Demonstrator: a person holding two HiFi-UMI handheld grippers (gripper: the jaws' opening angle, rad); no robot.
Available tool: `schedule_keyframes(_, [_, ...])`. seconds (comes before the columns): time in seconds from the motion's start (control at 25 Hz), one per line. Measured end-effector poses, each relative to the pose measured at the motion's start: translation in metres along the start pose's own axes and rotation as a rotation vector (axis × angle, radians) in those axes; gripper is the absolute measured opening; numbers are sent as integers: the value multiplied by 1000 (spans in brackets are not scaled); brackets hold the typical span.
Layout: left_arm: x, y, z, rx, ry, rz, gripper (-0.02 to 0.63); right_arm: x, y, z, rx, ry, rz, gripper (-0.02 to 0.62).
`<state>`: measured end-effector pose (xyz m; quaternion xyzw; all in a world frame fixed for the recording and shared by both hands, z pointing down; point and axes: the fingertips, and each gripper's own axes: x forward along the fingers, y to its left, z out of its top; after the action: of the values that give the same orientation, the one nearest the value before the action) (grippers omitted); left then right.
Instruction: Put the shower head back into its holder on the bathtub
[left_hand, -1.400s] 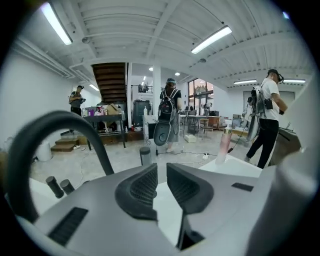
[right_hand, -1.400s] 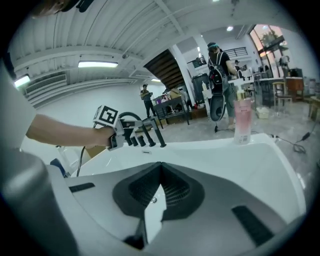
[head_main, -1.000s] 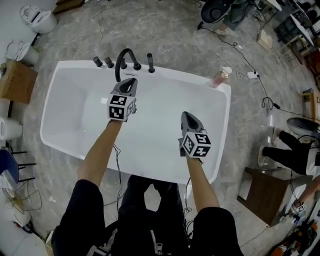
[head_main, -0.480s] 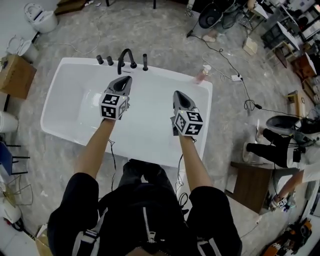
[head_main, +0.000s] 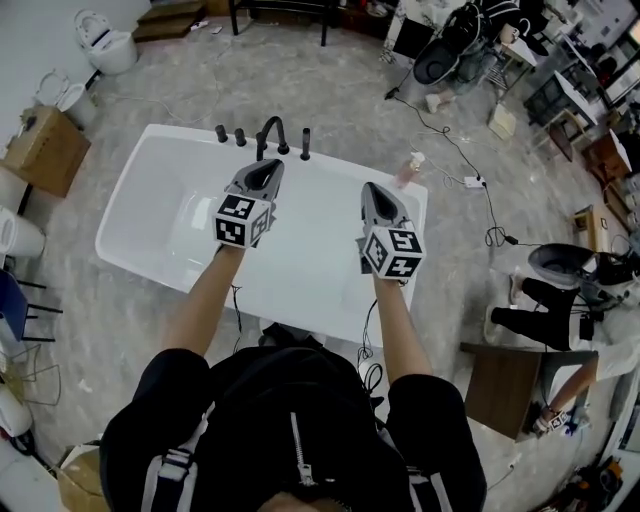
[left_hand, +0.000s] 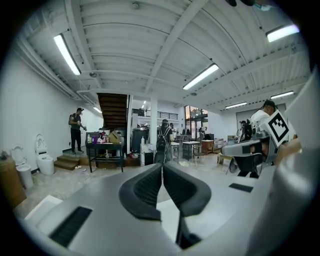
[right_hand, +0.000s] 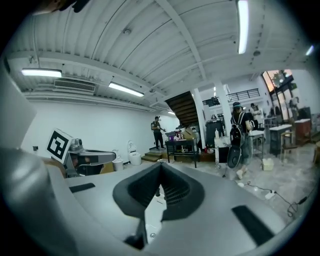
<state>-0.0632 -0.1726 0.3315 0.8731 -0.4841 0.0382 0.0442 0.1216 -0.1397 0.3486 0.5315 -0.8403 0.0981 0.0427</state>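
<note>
White oval bathtub (head_main: 140, 215) is seen below; the grey left gripper (head_main: 266, 168) and grey right gripper (head_main: 373, 190) are clenched empty, pointed at 12 o'clock toward the black curved faucet (head_main: 270, 133)

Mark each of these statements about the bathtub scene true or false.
1. The left gripper is shut and empty. True.
2. The right gripper has its jaws wide apart. False: they are shut together, with nothing between them.
3. The faucet on the bathtub is white. False: it is black.
4. A pink bottle stands at the bathtub's far right corner. True.
5. A cardboard box stands right of the bathtub. False: it stands to its left.
</note>
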Motion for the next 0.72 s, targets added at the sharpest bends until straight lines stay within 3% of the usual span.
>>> schedule_keyframes(0.24, [-24, 0, 3, -2, -22, 10, 32, -6, 14, 10, -8, -47, 19, 5])
schedule_keyframes(0.72, [-47, 4, -8, -1, -18, 12, 32, -7, 40, -7, -12, -33, 40, 5])
